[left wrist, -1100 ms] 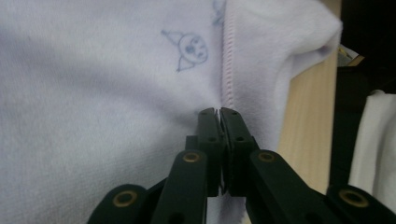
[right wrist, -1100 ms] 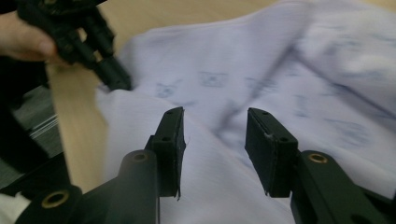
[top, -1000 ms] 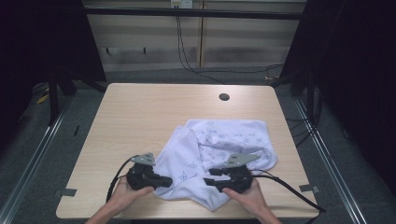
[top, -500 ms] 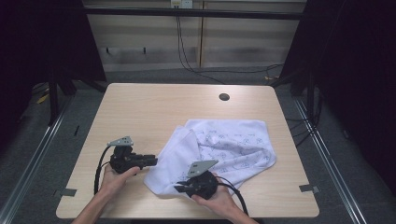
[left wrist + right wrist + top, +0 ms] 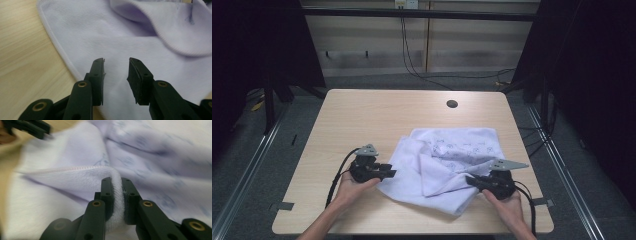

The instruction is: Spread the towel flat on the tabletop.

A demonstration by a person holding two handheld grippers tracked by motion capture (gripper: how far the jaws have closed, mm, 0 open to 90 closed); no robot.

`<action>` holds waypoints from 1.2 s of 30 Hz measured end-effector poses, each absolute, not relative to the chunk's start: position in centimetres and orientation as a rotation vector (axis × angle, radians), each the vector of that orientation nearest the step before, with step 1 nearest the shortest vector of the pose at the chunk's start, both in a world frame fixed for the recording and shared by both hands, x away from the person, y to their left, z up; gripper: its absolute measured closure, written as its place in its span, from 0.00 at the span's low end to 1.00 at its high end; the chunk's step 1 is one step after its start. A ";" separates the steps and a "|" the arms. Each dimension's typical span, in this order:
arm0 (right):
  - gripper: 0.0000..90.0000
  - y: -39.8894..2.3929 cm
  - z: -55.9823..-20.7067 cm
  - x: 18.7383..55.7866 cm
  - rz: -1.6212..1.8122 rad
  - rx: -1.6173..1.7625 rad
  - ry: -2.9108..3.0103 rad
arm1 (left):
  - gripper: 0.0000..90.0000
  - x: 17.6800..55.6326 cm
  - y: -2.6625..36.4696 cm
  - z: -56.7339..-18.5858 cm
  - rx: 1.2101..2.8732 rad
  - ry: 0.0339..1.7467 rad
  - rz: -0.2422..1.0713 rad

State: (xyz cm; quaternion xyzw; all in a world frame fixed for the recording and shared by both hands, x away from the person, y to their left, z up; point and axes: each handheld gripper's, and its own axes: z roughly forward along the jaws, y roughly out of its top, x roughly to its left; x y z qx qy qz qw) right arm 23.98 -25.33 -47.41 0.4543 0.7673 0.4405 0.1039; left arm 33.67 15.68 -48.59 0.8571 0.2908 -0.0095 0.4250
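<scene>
**Towel Pinched at One Edge**

A crumpled white towel (image 5: 447,165) covers the wooden table (image 5: 362,115) toward 5 o'clock, its underside folds hidden. The right gripper (image 5: 115,182) clamps a hem; the left gripper (image 5: 116,65), jaws just parting, hovers released at 9 o'clock.

high view above the table (image 5: 362,115), forward and down; both tool views close on the shared towel (image 5: 447,165)
</scene>
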 end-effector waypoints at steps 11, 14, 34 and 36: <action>0.63 -30.7 -47.7 23.6 1.207 1.437 2.176 | 0.79 32.3 13.6 -49.9 2.248 0.622 -0.053; 0.60 -30.2 -46.6 22.5 1.248 1.388 2.151 | 0.80 31.9 13.6 -49.7 2.230 0.625 -0.061; 0.68 -20.2 -46.3 22.2 1.359 0.989 2.526 | 0.97 31.0 11.2 -49.9 2.264 0.516 -0.112; 0.65 -19.6 -47.2 22.4 1.323 1.003 2.611 | 0.97 31.2 11.5 -50.0 2.260 0.528 -0.110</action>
